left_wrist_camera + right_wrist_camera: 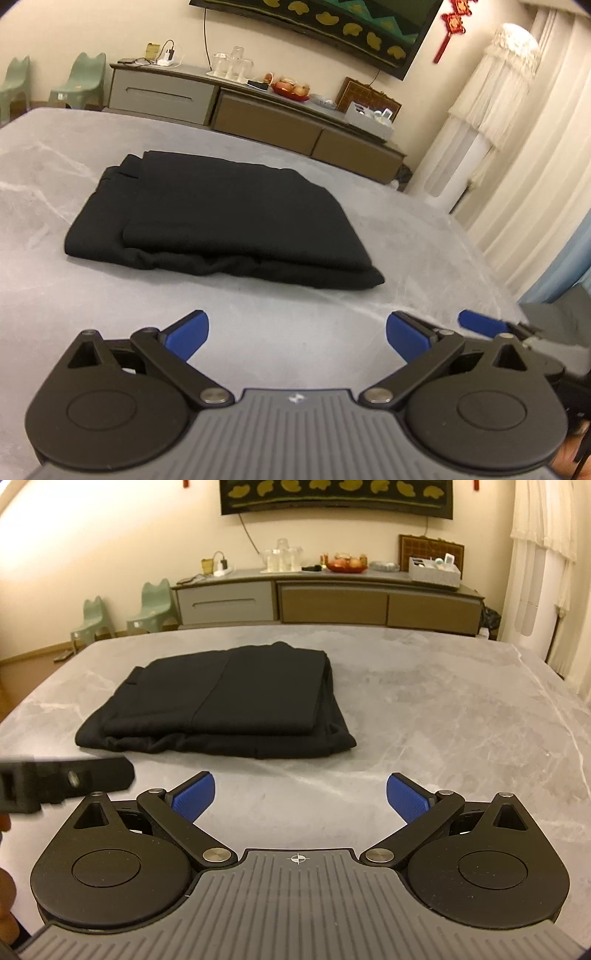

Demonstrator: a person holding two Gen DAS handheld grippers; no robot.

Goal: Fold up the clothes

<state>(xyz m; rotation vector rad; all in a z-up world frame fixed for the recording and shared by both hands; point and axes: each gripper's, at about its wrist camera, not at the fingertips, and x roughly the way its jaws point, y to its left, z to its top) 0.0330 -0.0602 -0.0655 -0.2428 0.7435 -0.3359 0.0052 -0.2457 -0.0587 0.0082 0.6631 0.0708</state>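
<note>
Seemingly folded already: the garment (218, 218) lies as a flat black stack on the table (55, 306), ahead of the left gripper (297, 334) and right gripper (301, 797), both spread wide, empty, apart from the cloth. If another fold is wanted, best pinch the near corners together and lift evenly so layers don't slip. Right view shows a seam across the top layer; left view shows the curtain (517, 155) side.

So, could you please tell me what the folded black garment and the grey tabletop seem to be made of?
The folded black garment looks like soft matte woven or knit fabric: no sheen, limp rumpled edges. The grey tabletop looks like marble-patterned stone or laminate: pale veining and a smooth, faintly glossy surface.
</note>
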